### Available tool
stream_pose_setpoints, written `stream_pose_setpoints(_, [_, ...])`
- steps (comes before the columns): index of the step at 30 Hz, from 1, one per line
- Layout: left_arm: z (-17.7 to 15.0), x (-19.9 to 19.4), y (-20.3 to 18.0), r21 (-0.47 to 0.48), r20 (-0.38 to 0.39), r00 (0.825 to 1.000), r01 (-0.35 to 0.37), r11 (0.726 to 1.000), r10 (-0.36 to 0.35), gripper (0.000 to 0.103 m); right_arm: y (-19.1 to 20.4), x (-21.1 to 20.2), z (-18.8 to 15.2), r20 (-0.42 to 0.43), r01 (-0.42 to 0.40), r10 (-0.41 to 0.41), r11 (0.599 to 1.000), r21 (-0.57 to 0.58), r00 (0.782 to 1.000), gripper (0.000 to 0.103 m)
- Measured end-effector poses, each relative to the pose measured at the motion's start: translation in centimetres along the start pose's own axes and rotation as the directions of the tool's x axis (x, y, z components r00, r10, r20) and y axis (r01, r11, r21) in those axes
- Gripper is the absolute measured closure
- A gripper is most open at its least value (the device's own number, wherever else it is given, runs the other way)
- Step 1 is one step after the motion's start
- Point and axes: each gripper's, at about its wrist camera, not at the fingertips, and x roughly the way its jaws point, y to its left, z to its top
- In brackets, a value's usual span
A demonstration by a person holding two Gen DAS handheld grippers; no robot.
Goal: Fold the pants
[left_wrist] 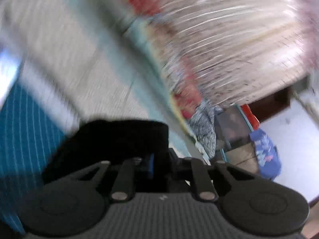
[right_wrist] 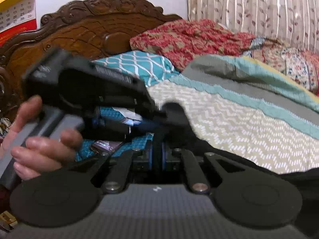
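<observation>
The black pants point(right_wrist: 175, 117) hang pinched between both grippers above the bed's chevron quilt point(right_wrist: 239, 123). The right gripper point(right_wrist: 157, 155) is closed tight on a fold of the pants. Just left of it, the left gripper point(left_wrist: 153, 159), held in a hand point(right_wrist: 39, 143), is clamped on the same pants point(left_wrist: 111, 139). Beyond the quilt stand pillows point(right_wrist: 189, 37) and a carved headboard point(right_wrist: 89, 27).

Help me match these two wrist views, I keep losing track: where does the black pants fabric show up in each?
Left wrist: black pants bunched at lower centre, clamped by the left gripper.
Right wrist: black pants at centre, pinched by the right gripper, trailing along the lower right.
Shared landmark: the chevron-patterned quilt with its teal border.
</observation>
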Motion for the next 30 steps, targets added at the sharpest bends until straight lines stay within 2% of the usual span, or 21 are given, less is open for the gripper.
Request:
stream_pose_setpoints(1, [-0.3, -0.8, -0.7, 0.062, 0.032, 0.999, -0.023, 0.998, 0.021, 0.090, 0.1, 0.6, 0.1, -0.004, -0.007, 0.007, 1.000, 0.009, 1.000, 0.092])
stream_pose_setpoints(3, [-1.2, -1.5, -0.5, 0.124, 0.059, 0.994, -0.096, 0.988, 0.090, 0.091, 0.0, 2.0, -0.3, -0.035, -0.023, 0.024, 0.999, 0.034, 0.999, 0.092])
stream_pose_setpoints(4, [-1.8, -1.5, 0.6, 0.108, 0.055, 0.990, -0.133, 0.985, 0.127, 0.091, 0.0, 2.9, -0.8, -0.064, -0.032, 0.035, 0.998, 0.052, 0.997, 0.092])
stream_pose_setpoints(6, [-3.3, -0.6, 3.8, 0.011, 0.011, 0.976, -0.219, 0.976, 0.219, 0.091, 0.0, 5.1, -2.2, -0.145, -0.048, 0.059, 0.996, 0.078, 0.988, 0.092])
stream_pose_setpoints(7, [-3.9, -0.1, 5.2, -0.016, -0.002, 0.964, -0.267, 0.963, 0.267, 0.091, 0.0, 6.4, -3.0, -0.194, -0.049, 0.065, 0.995, 0.084, 0.979, 0.091])
stream_pose_setpoints(8, [-4.6, 0.5, 6.5, -0.046, -0.018, 0.942, -0.335, 0.941, 0.334, 0.090, 0.0, 7.3, -3.9, -0.234, -0.045, 0.063, 0.996, 0.082, 0.970, 0.088])
stream_pose_setpoints(9, [-5.1, 0.9, 7.8, -0.092, -0.043, 0.932, -0.361, 0.928, 0.359, 0.089, -0.1, 8.0, -4.6, -0.259, -0.040, 0.060, 0.996, 0.082, 0.964, 0.088])
stream_pose_setpoints(11, [-5.1, 0.2, 8.1, -0.150, -0.028, 0.945, -0.327, 0.933, 0.326, 0.085, -0.5, 7.7, -4.4, -0.256, -0.053, 0.078, 0.993, 0.105, 0.964, 0.088])
stream_pose_setpoints(12, [-4.6, -0.2, 7.5, -0.143, -0.023, 0.947, -0.320, 0.937, 0.320, 0.082, -0.7, 7.0, -3.8, -0.242, -0.064, 0.089, 0.992, 0.109, 0.966, 0.087])
stream_pose_setpoints(13, [-4.2, -0.8, 6.8, -0.133, -0.005, 0.947, -0.320, 0.938, 0.322, 0.075, -0.9, 6.0, -3.2, -0.218, -0.071, 0.092, 0.992, 0.102, 0.972, 0.083])
stream_pose_setpoints(14, [-3.8, -1.7, 5.9, -0.129, 0.043, 0.944, -0.319, 0.939, 0.327, 0.074, -1.3, 4.9, -2.7, -0.185, -0.073, 0.089, 0.993, 0.092, 0.979, 0.074])
stream_pose_setpoints(16, [-2.9, -3.1, 4.2, -0.106, 0.127, 0.941, -0.302, 0.947, 0.315, 0.074, -2.4, 1.9, -2.0, -0.102, -0.050, 0.057, 0.996, 0.074, 0.993, 0.068])
stream_pose_setpoints(18, [-2.1, -3.2, 2.7, -0.075, 0.146, 0.947, -0.278, 0.958, 0.286, 0.074, -4.0, -0.4, -2.4, -0.061, 0.013, -0.007, 0.995, 0.100, 0.998, 0.068])
stream_pose_setpoints(20, [-1.7, -1.8, 0.9, -0.010, 0.136, 0.956, -0.259, 0.966, 0.258, 0.074, -5.8, -2.1, -3.4, -0.059, 0.096, -0.088, 0.984, 0.149, 0.994, 0.067])
stream_pose_setpoints(22, [-1.7, 1.1, -0.8, 0.068, 0.091, 0.966, -0.248, 0.966, 0.241, 0.074, -7.6, -2.7, -4.6, -0.088, 0.148, -0.131, 0.962, 0.228, 0.988, 0.068])
stream_pose_setpoints(25, [-2.8, 5.8, -2.3, 0.149, -0.004, 0.975, -0.220, 0.964, 0.223, 0.074, -9.5, -1.6, -6.2, -0.190, 0.167, -0.105, 0.924, 0.345, 0.976, 0.069])
stream_pose_setpoints(26, [-3.4, 7.4, -2.5, 0.169, -0.026, 0.970, -0.234, 0.957, 0.242, 0.074, -9.9, -1.0, -6.8, -0.246, 0.154, -0.065, 0.919, 0.363, 0.967, 0.069])
stream_pose_setpoints(27, [-4.1, 8.4, -2.4, 0.184, -0.046, 0.960, -0.264, 0.947, 0.276, 0.074, -10.2, -0.1, -7.8, -0.335, 0.142, -0.005, 0.912, 0.385, 0.942, 0.069])
stream_pose_setpoints(28, [-4.5, 9.6, -2.0, 0.191, -0.065, 0.946, -0.302, 0.934, 0.319, 0.074, -10.4, 0.0, -8.9, -0.372, 0.135, 0.028, 0.904, 0.405, 0.928, 0.069])
stream_pose_setpoints(29, [-5.0, 10.6, -1.4, 0.193, -0.083, 0.925, -0.349, 0.917, 0.370, 0.074, -10.4, -0.7, -9.4, -0.350, 0.123, 0.035, 0.900, 0.419, 0.936, 0.069])
stream_pose_setpoints(30, [-5.3, 11.3, -0.6, 0.198, -0.097, 0.895, -0.411, 0.890, 0.436, 0.076, -10.6, -1.1, -9.7, -0.349, 0.121, 0.046, 0.888, 0.443, 0.936, 0.069])
